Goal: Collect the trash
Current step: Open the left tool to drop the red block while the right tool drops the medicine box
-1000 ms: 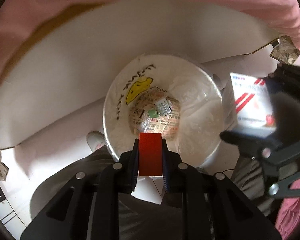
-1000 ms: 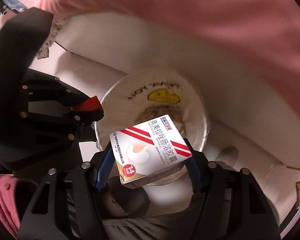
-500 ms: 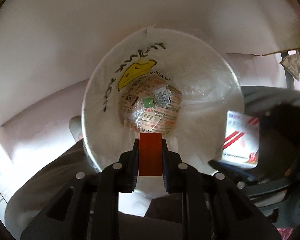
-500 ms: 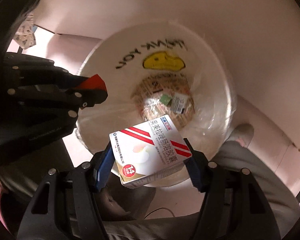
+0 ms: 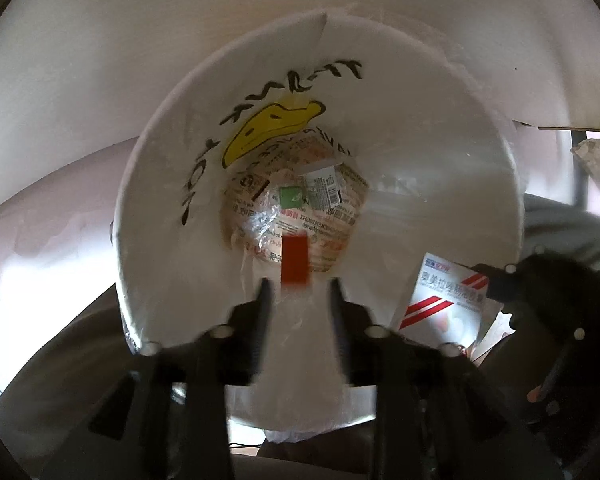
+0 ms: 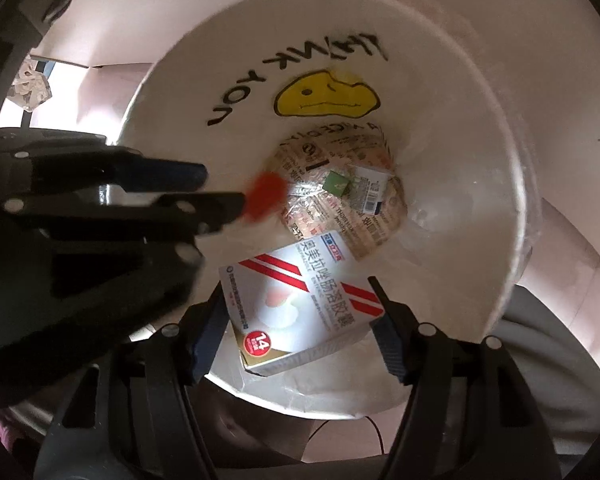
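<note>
A round bin lined with a white bag point(image 5: 160, 240) printed with a yellow smiley fills both views, with a printed paper wrapper point(image 5: 300, 216) lying at its bottom. My left gripper point(image 5: 300, 294) hangs over the bin mouth, its jaws opening. A small red piece point(image 5: 295, 258), blurred, is free just ahead of them and touches neither pad. Seen from the right wrist, the left gripper point(image 6: 224, 188) comes in from the left with the red piece point(image 6: 266, 196) off its tips. My right gripper point(image 6: 300, 320) holds a white medicine box point(image 6: 300, 304) with red stripes over the bin point(image 6: 516, 184); its jaws are starting to open.
Pale pink-white boards surround the bin. A crumpled printed paper point(image 5: 596, 160) lies beyond the rim at the right, the same scrap point(image 6: 30, 88) showing upper left from the right wrist. A person's grey trouser leg point(image 6: 540, 320) is beside the bin. A thin cable point(image 6: 372, 432) runs below it.
Both grippers sank closer to the bin mouth. The left jaws parted and the red piece slipped out ahead of them. The box stayed put between the right fingers.
</note>
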The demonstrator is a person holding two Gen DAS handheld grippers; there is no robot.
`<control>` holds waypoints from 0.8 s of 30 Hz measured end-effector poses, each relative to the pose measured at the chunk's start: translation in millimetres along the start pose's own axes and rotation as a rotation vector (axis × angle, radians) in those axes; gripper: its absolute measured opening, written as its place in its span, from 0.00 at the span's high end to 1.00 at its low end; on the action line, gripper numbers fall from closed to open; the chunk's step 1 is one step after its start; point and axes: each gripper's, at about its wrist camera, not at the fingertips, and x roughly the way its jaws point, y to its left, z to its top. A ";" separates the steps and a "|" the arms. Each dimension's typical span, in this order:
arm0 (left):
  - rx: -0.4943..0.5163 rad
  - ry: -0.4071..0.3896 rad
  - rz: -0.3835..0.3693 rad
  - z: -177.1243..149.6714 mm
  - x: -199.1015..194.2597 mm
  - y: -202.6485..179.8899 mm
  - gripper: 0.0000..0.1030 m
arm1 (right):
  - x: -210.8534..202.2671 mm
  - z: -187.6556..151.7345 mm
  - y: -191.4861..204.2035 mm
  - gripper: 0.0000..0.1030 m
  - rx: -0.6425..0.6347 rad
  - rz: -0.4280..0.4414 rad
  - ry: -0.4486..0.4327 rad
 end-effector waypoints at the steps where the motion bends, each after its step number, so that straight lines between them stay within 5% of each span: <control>1: -0.001 -0.004 0.002 0.7 -0.3 0.1 0.54 | 1.3 0.5 -0.5 0.34 0.002 -0.003 0.003; 15: -0.005 -0.004 0.009 -0.7 -6.4 6.5 0.54 | -3.3 -3.1 -8.7 0.34 0.040 0.002 0.007; 24: 0.056 -0.093 0.043 -33.3 -51.0 -1.5 0.54 | -48.2 -27.5 0.6 0.34 0.011 0.008 -0.056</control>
